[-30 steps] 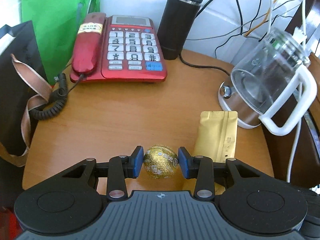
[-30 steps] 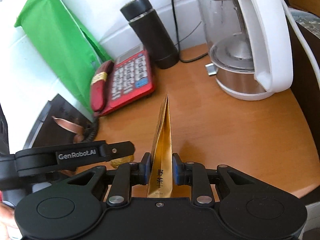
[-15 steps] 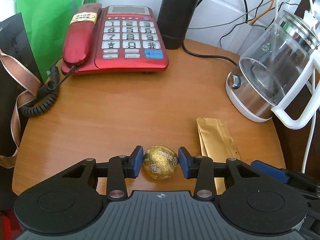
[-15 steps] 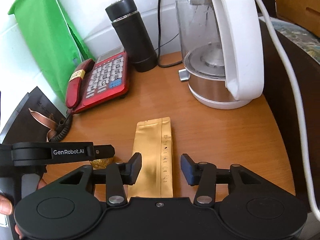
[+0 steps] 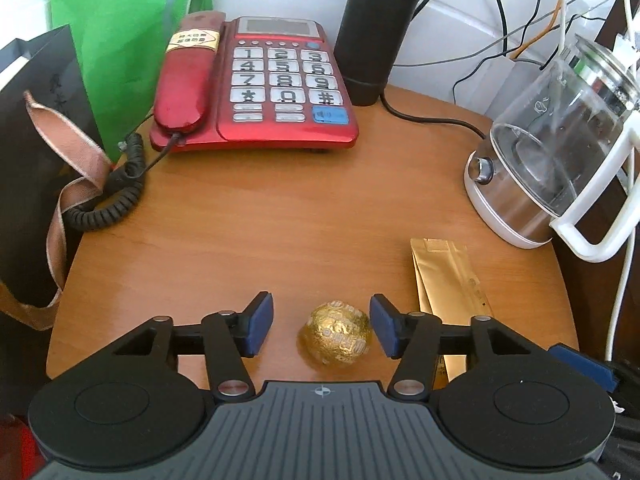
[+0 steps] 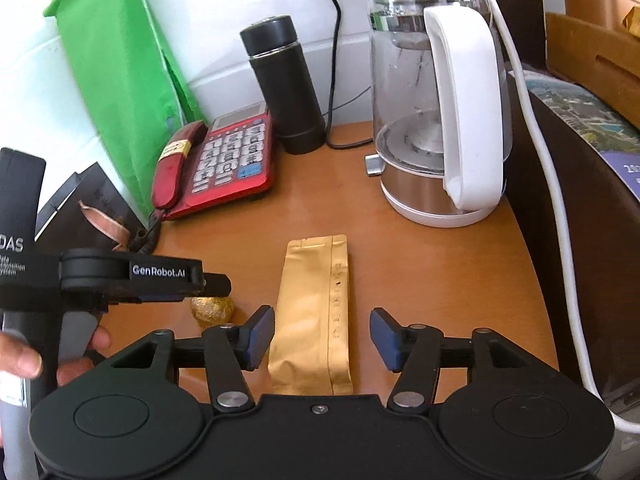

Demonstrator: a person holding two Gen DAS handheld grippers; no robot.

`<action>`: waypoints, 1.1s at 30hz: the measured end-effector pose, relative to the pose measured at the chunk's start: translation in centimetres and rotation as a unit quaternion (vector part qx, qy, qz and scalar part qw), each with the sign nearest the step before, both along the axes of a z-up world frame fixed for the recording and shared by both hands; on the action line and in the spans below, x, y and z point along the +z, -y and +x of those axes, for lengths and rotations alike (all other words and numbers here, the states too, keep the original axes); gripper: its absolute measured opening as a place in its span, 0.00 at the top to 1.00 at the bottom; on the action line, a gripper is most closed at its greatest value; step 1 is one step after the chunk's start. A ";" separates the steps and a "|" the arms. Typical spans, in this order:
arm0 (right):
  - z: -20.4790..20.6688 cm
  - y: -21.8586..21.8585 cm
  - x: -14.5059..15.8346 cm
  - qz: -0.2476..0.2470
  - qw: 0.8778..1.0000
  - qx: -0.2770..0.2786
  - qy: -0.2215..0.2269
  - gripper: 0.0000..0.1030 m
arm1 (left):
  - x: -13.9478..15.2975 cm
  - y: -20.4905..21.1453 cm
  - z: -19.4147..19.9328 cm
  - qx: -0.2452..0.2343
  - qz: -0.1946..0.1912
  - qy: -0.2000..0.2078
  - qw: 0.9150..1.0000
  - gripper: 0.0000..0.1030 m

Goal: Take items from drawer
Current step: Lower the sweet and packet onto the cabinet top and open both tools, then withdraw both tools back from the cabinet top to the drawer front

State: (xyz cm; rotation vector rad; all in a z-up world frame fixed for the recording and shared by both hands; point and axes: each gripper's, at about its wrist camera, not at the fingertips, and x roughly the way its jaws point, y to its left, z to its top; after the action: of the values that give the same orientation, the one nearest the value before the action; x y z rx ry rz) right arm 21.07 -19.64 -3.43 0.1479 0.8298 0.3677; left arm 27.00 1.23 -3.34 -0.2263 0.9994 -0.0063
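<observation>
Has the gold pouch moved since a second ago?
Yes. The gold pouch, then upright on edge, now lies flat on the table, its top end pointing toward the kettle.

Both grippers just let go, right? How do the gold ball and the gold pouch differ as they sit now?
The ball is round and crinkled; the pouch is flat, long and smooth. The ball sits between the left gripper's open fingers, the pouch between the right gripper's. The ball lies left of the pouch, apart from it. Both are gold foil, resting on the table, ungripped.

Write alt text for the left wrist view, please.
The open left gripper frames a gold foil ball resting on a wooden table, with a flat gold pouch to its right. Behind stand a red telephone, a black flask and a glass kettle.
</observation>
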 end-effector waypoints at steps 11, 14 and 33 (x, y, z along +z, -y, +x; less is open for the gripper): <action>-4.3 -1.1 0.9 -0.027 0.999 0.028 0.001 0.48 | 1.5 -0.2 -4.4 -0.007 0.003 0.008 1.000 0.42; -5.8 -1.3 1.0 -0.038 0.999 0.035 0.003 0.48 | 1.9 0.2 -6.0 -0.010 0.004 0.007 1.000 0.42; -13.2 -2.6 -0.3 -0.095 0.995 0.025 -0.017 0.44 | 1.8 0.7 -16.0 -0.028 0.023 -0.011 0.999 0.37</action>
State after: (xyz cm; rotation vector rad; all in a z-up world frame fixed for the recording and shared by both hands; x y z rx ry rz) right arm 7.86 -17.07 -3.69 -0.0449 0.8992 0.3323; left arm 11.03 0.50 -1.53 -0.1564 1.0271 -0.0312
